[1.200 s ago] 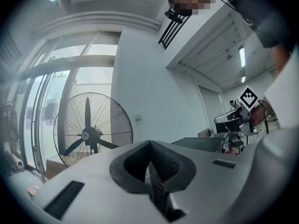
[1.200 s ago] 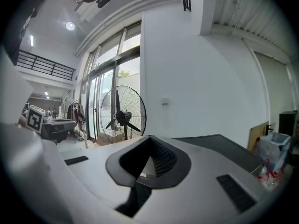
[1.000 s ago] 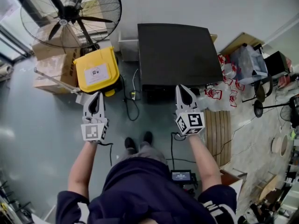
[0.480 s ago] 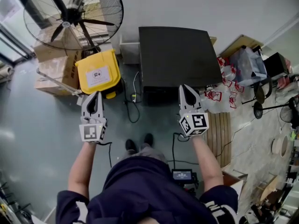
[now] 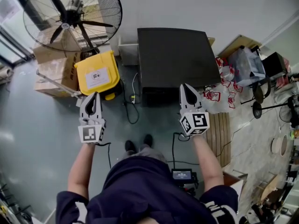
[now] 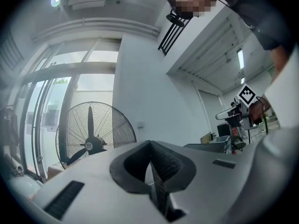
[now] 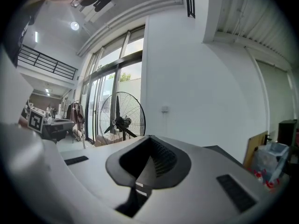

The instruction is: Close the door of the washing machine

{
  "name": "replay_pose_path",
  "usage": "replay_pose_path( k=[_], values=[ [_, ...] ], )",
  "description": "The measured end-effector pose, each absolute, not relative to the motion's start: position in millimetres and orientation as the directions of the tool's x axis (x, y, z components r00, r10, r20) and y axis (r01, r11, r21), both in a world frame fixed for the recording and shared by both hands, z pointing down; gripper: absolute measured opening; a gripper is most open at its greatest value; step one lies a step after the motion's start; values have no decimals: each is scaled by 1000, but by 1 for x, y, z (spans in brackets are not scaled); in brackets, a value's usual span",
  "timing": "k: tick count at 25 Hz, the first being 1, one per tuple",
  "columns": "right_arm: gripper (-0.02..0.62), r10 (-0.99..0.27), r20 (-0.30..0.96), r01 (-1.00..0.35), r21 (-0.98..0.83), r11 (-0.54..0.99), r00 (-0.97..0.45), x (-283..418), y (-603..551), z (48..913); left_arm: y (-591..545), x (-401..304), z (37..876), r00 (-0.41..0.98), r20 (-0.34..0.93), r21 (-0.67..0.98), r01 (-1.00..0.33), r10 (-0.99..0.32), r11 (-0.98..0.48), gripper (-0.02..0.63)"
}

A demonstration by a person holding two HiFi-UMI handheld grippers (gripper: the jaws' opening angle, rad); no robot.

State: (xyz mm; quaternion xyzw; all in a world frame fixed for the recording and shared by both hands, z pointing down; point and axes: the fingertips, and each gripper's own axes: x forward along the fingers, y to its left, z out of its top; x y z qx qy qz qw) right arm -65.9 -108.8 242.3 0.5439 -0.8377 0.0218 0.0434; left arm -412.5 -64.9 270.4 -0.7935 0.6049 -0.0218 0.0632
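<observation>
L claw (image 5: 96, 94) and R claw (image 5: 183, 86): both are seen w/ jaws pressed together, nothing between them (L claw (image 6: 150, 143), R claw (image 7: 149, 138)). Both are held level, tips toward the wall.

Washing machine (image 5: 177, 55) is shown from above only: dark top, back to the wall. Front face is tucked under the top's near edge, so door can't be made out, open or shut not told. Front is turned toward the person; top's longer side runs L–R along the wall.

R claw is seen over the machine's front right corner; L claw over the floor (image 5: 37, 125), near the yellow bin (image 5: 97, 74) just left of the machine. Cables (image 5: 133, 101) lie at the front left corner. Bags (image 5: 219, 94) crowd the right side. Bare floor is left between shoes (image 5: 139, 141) and machine front.
</observation>
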Motion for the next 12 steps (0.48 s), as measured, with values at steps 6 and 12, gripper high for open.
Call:
replay_pose_path(
  k=[6,12],
  values=[
    [20,-916,103,-919,33,393,-388,-64,-110,240,-64,-412,257,264,-81,-112,-960,-961,-255,23],
    [20,-918,118,-921,53,386,-378,-61,-110,243,-63,-411,257,267,-89,-108,-960,-960,-257,23]
  ],
)
